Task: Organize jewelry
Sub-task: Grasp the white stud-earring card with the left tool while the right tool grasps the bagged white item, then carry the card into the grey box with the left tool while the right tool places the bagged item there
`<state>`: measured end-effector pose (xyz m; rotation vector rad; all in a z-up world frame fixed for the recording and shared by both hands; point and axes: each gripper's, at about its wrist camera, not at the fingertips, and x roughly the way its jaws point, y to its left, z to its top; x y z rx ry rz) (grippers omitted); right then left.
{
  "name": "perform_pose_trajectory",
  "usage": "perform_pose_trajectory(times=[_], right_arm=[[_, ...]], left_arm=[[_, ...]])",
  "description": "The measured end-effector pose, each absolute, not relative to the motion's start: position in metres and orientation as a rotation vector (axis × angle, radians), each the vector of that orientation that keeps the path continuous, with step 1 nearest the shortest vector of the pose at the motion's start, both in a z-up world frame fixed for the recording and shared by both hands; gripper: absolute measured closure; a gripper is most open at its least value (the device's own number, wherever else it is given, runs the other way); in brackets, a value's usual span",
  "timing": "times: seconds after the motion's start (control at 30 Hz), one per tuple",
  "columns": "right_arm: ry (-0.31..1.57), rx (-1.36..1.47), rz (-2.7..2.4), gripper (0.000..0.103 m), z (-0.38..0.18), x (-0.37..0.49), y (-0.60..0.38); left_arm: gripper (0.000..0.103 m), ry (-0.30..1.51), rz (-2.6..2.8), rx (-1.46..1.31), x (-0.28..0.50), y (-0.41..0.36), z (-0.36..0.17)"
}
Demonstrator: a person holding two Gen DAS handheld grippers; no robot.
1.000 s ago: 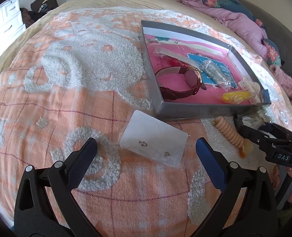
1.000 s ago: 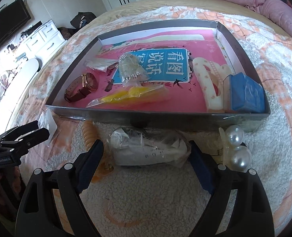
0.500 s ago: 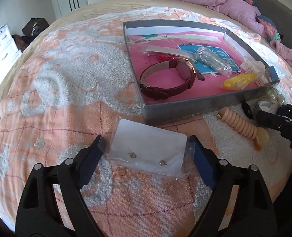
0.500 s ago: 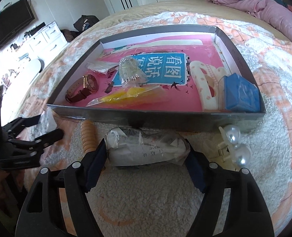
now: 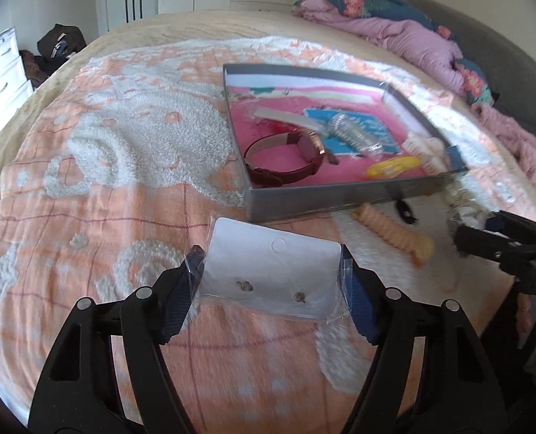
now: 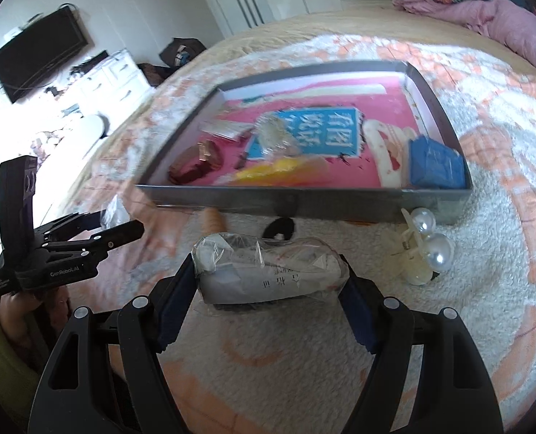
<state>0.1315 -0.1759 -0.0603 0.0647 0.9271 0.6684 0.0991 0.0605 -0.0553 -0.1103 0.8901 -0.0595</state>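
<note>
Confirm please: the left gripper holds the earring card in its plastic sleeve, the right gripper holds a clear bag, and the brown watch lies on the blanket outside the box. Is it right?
Not quite. The brown watch lies inside the box, on its pink floor, as the left wrist view shows. The rest stands: the left gripper holds the earring card in its plastic sleeve, and the right gripper holds the clear bag.

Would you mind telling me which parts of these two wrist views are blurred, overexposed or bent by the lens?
Left wrist view: the earring card between the fingers is sharp, while the bedspread below smears with motion; room edges curve strongly. Right wrist view: the tray and its contents are motion-blurred, the plastic-wrapped packet stays fairly crisp, and the far left of the room is blown out white.
</note>
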Motion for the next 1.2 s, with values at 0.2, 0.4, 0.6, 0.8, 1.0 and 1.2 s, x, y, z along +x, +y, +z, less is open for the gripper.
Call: perform_pose_trajectory(times=[0.2, 0.4, 0.6, 0.8, 1.0, 1.2], right_arm=[[0.876, 0.040, 0.728, 0.030, -0.041, 0.119, -0.168], [0.833, 0.022, 0.755, 0.030, -0.028, 0.115, -0.162], [0.798, 0.019, 0.751, 0.030, -0.020, 0.119, -0.164], [0.762, 0.021, 0.725, 0.030, -0.008, 0.130, -0.170], [0.743, 0.020, 0.702, 0.030, -0.003, 0.139, -0.175], [0.723, 0.015, 0.680, 0.030, 0.001, 0.149, -0.178]], left_arm=[[0.039, 0.821, -0.063, -0.151, 0.084, 0.067, -0.027], [0.038, 0.780, -0.043, -0.132, 0.086, 0.067, -0.011], [0.038, 0.748, -0.044, -0.138, 0.100, 0.067, 0.002], [0.038, 0.731, -0.063, -0.129, 0.118, 0.059, 0.009], [0.038, 0.737, -0.077, -0.122, 0.137, 0.053, 0.008], [0.038, 0.735, -0.092, -0.113, 0.154, 0.048, 0.010]])
